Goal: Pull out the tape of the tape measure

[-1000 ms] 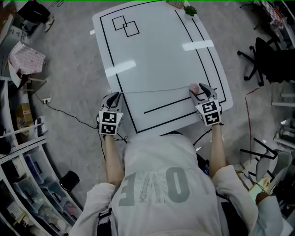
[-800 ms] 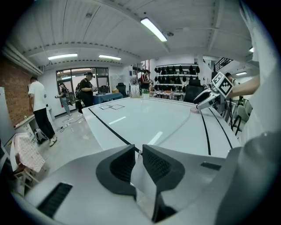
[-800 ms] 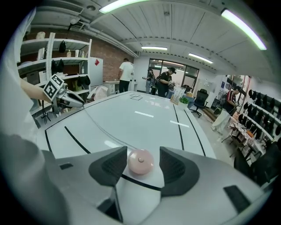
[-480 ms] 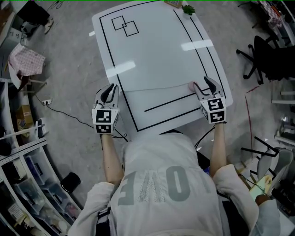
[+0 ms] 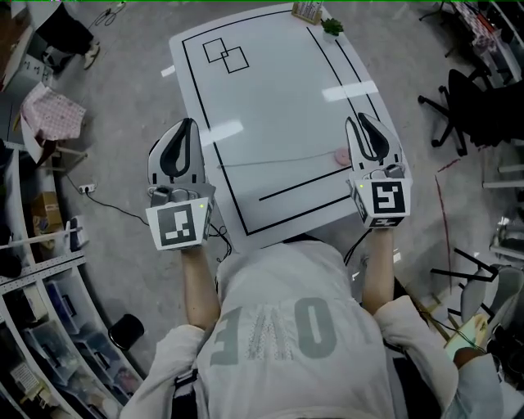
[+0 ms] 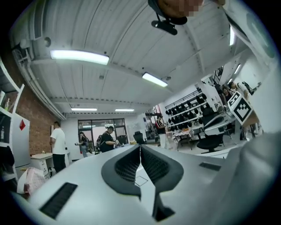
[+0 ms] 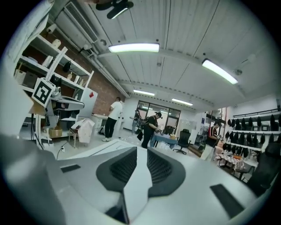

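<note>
The pink tape measure (image 5: 338, 155) lies on the white table (image 5: 270, 90) near its right side. Its thin tape (image 5: 278, 160) stretches left across the table. Both grippers hang above the table and point level. My left gripper (image 5: 187, 127) is over the table's left edge, shut with nothing between its jaws (image 6: 140, 147). My right gripper (image 5: 363, 123) is just right of the pink case and apart from it. Its jaws (image 7: 141, 150) have just been closing; a narrow slit remains and nothing is in it.
A small plant (image 5: 333, 24) and a box (image 5: 309, 10) sit at the table's far edge. Black office chairs (image 5: 471, 106) stand to the right. A cable (image 5: 106, 198) runs over the floor at left, beside shelving (image 5: 41, 270). People (image 7: 153, 127) stand across the room.
Both grippers have risen from the table and tipped up to point level. The right gripper has come away from the pink case, the left from the tape's end; both stay on the table.
</note>
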The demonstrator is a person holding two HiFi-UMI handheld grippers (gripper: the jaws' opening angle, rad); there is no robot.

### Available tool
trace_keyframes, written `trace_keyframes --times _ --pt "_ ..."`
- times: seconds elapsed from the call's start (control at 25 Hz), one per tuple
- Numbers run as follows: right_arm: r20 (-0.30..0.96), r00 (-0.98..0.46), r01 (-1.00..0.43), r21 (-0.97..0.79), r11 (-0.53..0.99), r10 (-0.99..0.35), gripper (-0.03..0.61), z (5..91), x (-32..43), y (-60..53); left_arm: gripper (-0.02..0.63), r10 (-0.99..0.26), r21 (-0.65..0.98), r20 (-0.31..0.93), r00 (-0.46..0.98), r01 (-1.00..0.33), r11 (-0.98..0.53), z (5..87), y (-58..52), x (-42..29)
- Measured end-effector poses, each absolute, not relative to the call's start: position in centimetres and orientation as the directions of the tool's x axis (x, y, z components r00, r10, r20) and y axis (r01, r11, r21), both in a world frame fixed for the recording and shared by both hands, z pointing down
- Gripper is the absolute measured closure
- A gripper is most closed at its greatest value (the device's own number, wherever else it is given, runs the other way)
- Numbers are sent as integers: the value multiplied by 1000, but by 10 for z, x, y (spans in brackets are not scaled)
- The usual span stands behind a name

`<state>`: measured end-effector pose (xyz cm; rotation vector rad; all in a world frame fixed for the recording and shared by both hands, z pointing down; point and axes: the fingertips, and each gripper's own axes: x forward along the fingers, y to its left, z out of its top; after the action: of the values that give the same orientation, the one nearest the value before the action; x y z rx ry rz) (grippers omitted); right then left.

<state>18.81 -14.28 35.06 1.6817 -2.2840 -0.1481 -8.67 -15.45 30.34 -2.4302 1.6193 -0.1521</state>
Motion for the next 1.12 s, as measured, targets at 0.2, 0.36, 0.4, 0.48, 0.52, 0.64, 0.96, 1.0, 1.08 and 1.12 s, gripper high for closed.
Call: trace_keyframes --times 0.2,0.36,0.4,0.48,0.52,0.64,0.96,1.0,1.08,1.12 --pt "32 -308 -932 192 308 -951 535 305 155 -129 584 -907 -211 -162 388 -912 -353 258 -135 -69" --pt "-37 -333 -933 158 323 -942 543 283 125 -110 584 -903 -217 -207 377 -918 -333 241 -117 -55" --pt "-50 -339 -932 153 328 -939 543 279 118 -106 586 -902 -220 -212 377 -917 -332 239 -114 -52" --pt "-72 -356 -928 144 344 -932 543 273 106 -100 586 -901 -222 -218 376 -918 -329 236 -108 -46" --pt "-80 -367 -924 141 354 -927 543 270 101 -98 586 -901 -227 -215 376 -917 -328 237 -106 -44" --pt "-93 -404 -911 133 391 -910 543 267 87 -92 586 -905 -262 -190 381 -908 -327 242 -101 -40" --pt "-94 -431 -899 126 419 -897 545 263 78 -92 586 -916 -262 -191 352 -918 -298 235 -104 -52" --pt "-93 -431 -899 126 419 -897 545 262 78 -93 586 -917 -260 -194 348 -920 -294 235 -105 -54" --pt "-90 -431 -899 128 419 -898 545 263 78 -94 586 -918 -255 -199 343 -923 -289 234 -106 -57" --pt "-88 -431 -899 130 419 -898 545 263 78 -94 586 -918 -254 -200 341 -923 -288 233 -107 -57"
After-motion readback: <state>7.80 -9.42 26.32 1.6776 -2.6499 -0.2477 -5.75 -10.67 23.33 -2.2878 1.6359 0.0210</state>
